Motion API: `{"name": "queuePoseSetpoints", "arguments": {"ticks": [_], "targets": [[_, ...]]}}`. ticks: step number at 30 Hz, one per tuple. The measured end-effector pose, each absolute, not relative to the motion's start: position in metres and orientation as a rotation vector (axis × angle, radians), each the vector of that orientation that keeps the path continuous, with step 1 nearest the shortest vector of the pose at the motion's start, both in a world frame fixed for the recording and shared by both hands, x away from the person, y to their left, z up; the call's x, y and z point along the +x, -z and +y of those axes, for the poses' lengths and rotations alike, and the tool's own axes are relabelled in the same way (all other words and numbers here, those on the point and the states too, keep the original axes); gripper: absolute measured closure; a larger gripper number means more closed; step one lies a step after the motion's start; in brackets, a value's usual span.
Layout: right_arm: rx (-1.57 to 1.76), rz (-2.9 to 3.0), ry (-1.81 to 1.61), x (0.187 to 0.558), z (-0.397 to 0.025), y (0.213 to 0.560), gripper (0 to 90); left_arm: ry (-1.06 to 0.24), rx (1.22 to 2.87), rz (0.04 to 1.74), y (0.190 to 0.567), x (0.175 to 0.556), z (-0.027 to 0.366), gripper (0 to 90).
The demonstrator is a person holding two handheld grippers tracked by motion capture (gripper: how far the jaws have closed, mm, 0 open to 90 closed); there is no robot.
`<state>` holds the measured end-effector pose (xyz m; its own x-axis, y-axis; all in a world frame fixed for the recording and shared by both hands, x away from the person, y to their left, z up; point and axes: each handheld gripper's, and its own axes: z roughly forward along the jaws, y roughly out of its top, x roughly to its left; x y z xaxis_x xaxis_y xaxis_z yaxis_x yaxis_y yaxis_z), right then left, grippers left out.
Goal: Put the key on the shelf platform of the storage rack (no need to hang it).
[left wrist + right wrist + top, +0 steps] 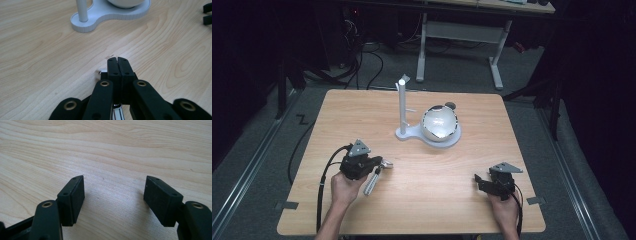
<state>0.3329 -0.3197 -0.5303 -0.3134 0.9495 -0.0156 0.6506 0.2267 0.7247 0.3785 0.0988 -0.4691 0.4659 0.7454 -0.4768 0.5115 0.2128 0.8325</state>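
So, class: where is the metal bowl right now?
In the high view, the metal bowl sits on the white stand, right of its post, beyond both tongs.

Light: my high view has the table lit from overhead, the room around it dark.
Glare: bright on the bowl.
Shadows: soft under the right gripper.
Focus: near jaws slightly blurred.
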Motion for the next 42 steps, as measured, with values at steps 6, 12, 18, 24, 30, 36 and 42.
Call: {"name": "queuePoseSetpoints", "arguments": {"ticks": [6, 12, 18, 24, 30, 36, 42], "targets": [[1.471, 2.047, -0.864, 0.333, -0.32, 0.53, 33.3, -0.207, 1.422, 1.159, 0.455, 0.375, 0.098, 90.0], [1.47, 2.048, -0.865, 0.333, -0.32, 0.53, 33.1, -0.181, 1.417, 1.128, 0.44, 0.373, 0.095, 90.0], [1.47, 2.049, -0.867, 0.333, -0.32, 0.53, 32.9, -0.152, 1.416, 1.102, 0.425, 0.37, 0.091, 90.0], [1.47, 2.049, -0.868, 0.333, -0.32, 0.53, 32.8, -0.115, 1.412, 1.07, 0.409, 0.372, 0.085, 90.0], [1.469, 2.05, -0.867, 0.333, -0.32, 0.53, 32.6, -0.093, 1.431, 1.041, 0.398, 0.375, 0.075, 90.0], [1.466, 2.053, -0.867, 0.333, -0.32, 0.53, 32.2, -0.069, 1.433, 1.013, 0.389, 0.379, 0.066, 90.0], [1.466, 2.054, -0.866, 0.333, -0.32, 0.53, 32.0, -0.05, 1.437, 0.997, 0.381, 0.386, 0.058, 90.0]]}}
